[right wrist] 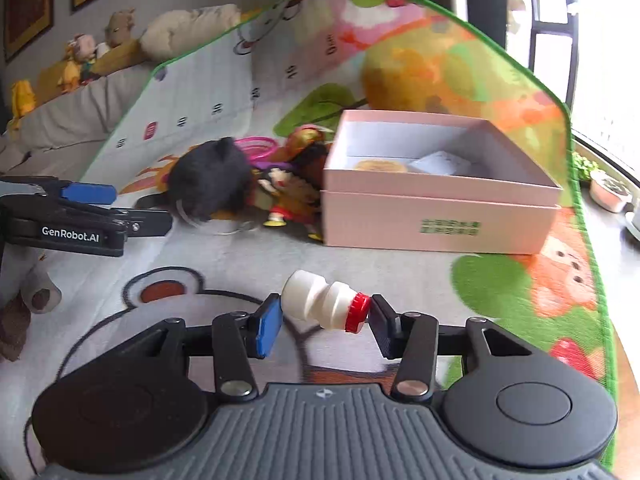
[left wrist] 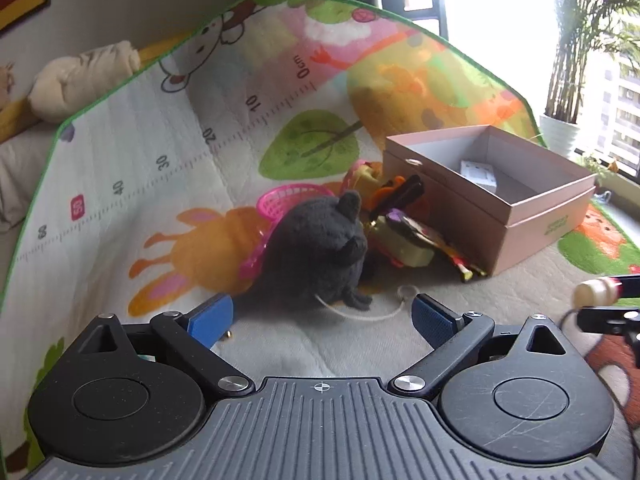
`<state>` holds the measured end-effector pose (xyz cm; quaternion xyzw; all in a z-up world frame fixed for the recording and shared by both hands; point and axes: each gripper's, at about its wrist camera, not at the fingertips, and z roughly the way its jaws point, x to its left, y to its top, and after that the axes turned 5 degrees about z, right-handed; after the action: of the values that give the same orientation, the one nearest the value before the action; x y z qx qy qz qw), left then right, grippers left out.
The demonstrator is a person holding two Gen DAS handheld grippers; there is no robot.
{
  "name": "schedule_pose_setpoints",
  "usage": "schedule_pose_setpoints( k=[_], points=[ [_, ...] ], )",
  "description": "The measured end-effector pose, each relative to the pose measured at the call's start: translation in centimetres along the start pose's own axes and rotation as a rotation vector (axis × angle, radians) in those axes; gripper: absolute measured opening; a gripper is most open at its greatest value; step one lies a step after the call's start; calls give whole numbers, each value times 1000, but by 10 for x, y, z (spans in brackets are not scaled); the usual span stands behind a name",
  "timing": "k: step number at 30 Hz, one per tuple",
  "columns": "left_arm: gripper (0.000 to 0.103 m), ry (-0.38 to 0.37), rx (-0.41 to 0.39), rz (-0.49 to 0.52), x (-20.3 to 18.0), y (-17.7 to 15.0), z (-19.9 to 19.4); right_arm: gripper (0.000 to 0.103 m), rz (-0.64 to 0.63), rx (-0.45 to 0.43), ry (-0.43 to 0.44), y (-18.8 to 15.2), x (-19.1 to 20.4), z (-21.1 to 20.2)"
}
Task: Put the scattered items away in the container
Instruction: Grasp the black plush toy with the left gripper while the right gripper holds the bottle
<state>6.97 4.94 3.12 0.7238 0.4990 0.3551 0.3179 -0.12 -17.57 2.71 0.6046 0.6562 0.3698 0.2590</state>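
The pink box (right wrist: 440, 216) sits open at the far right of the mat (right wrist: 240, 264), holding a white card (right wrist: 440, 162) and a round tan thing (right wrist: 380, 166). Toys (left wrist: 316, 240) lie heaped against its left side. The right claw (right wrist: 325, 320) grips a white bottle (right wrist: 320, 300) end to end; the left claw (left wrist: 320, 316) gapes wide, empty, near the black plush.

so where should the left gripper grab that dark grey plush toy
Across the plush's round body, coming from the near side with the left gripper, whose jaws are wide open and empty. The body is the widest soft part facing it; the small ears on top and the toys piled against the pink box behind offer less.
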Motion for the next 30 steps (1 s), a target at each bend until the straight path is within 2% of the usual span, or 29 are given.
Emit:
schedule_pose_setpoints(
  k=[3, 7, 8, 9, 10, 18, 23, 30],
  points=[
    [99, 49, 15, 28, -5, 12, 27, 47, 31, -18, -51, -3, -22, -2],
    [98, 96, 30, 50, -9, 20, 50, 47, 20, -56, -93, -10, -31, -1],
    [95, 102, 30, 58, -10, 21, 52, 47, 22, -55, -88, -11, -32, 1],
    [84, 102, 31, 68, -11, 21, 54, 47, 27, -55, -76, -11, -33, 1],
    [77, 97, 34, 78, -12, 21, 55, 47, 29, -62, -73, -10, -34, -1],
    [72, 94, 48, 88, -15, 18, 42, 47, 45, -45, -52, -10, -37, 2],
    [71, 22, 32, 120, -29, 9, -2, 47, 66, -47, -36, -11, -40, 1],
    [72, -191, 56, 141, -64, -15, -52, 47, 74, -45, -33, -11, -42, 1]
  ],
)
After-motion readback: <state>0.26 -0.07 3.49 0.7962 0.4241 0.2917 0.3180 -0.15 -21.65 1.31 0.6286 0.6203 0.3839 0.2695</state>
